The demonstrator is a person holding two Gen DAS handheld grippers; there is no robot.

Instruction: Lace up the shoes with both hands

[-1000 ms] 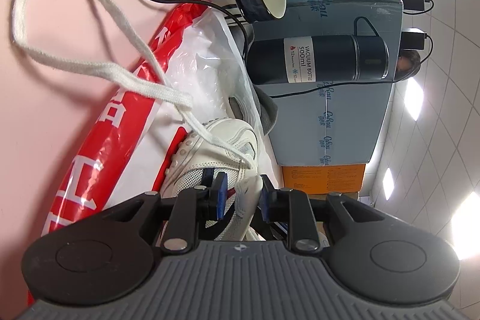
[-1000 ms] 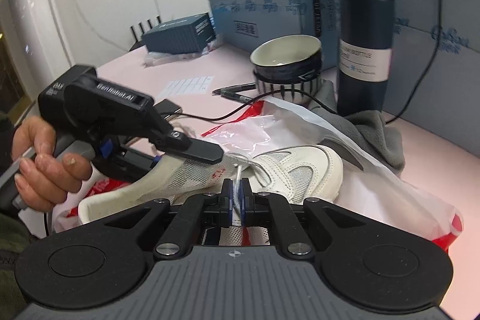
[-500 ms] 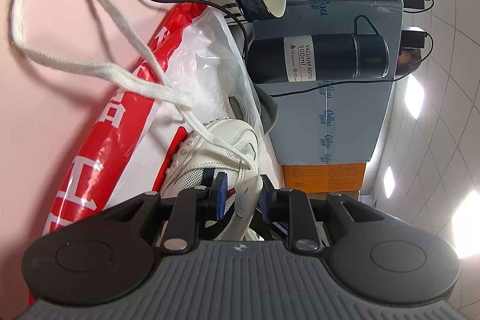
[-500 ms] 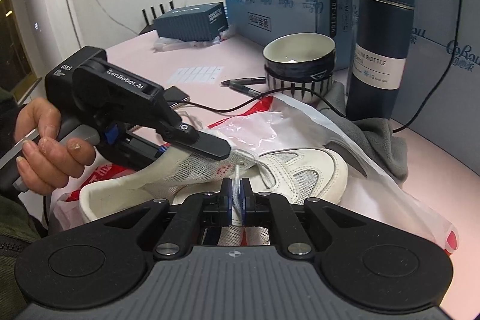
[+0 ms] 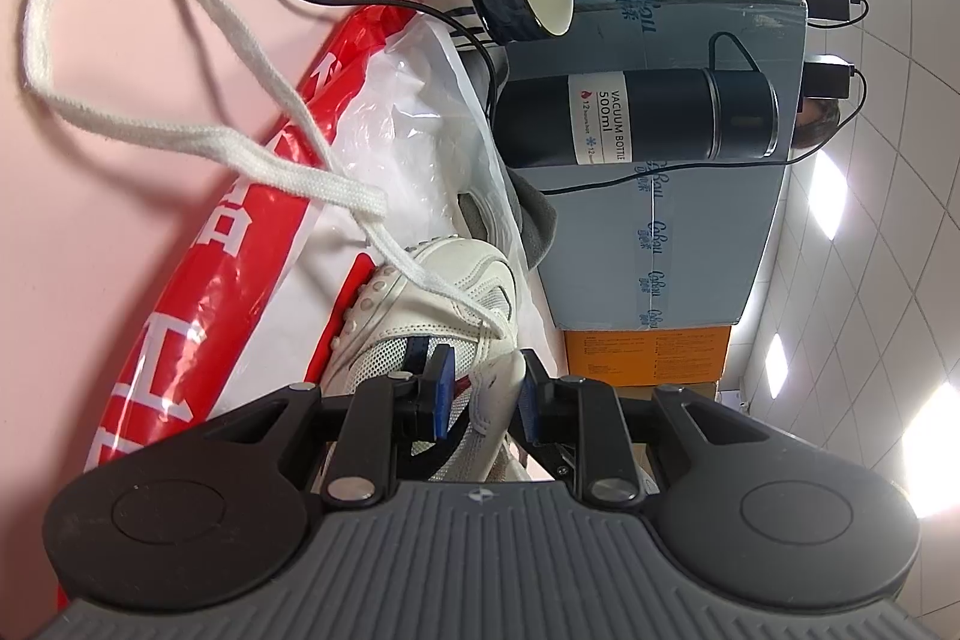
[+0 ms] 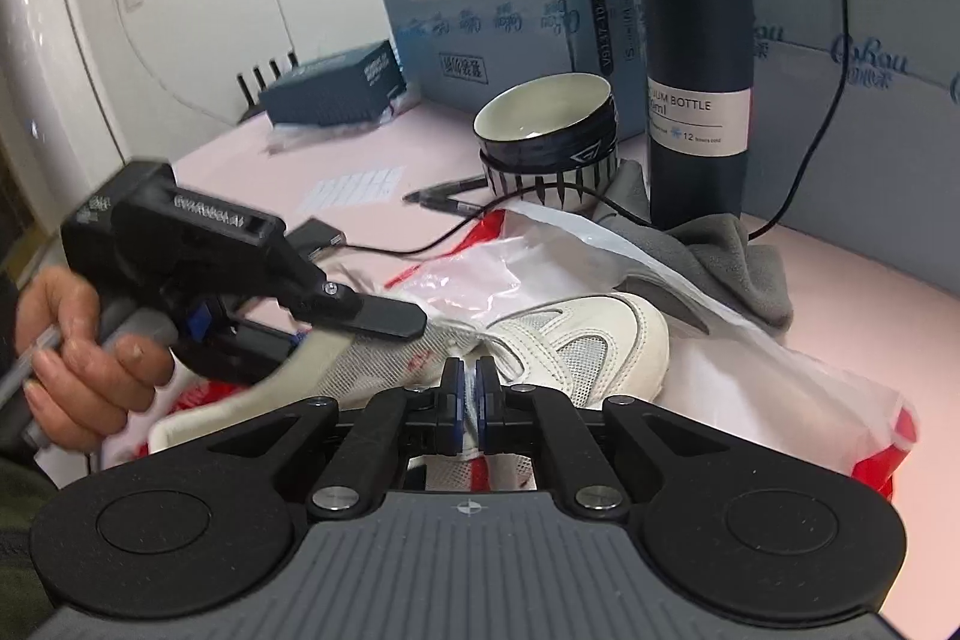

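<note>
My right gripper (image 6: 469,389) has its fingers pressed together on a thin white lace end (image 6: 470,403) just above the white shoe (image 6: 591,343). My left gripper (image 5: 480,391) clamps the shoe's tongue between its fingers. The shoe lies on a red-and-white plastic bag (image 5: 240,244) on the pink surface (image 5: 90,232). Its loose lace (image 5: 198,142) loops across that surface. Beyond stand a striped bowl (image 6: 549,142) and a dark bottle (image 6: 696,70).
</note>
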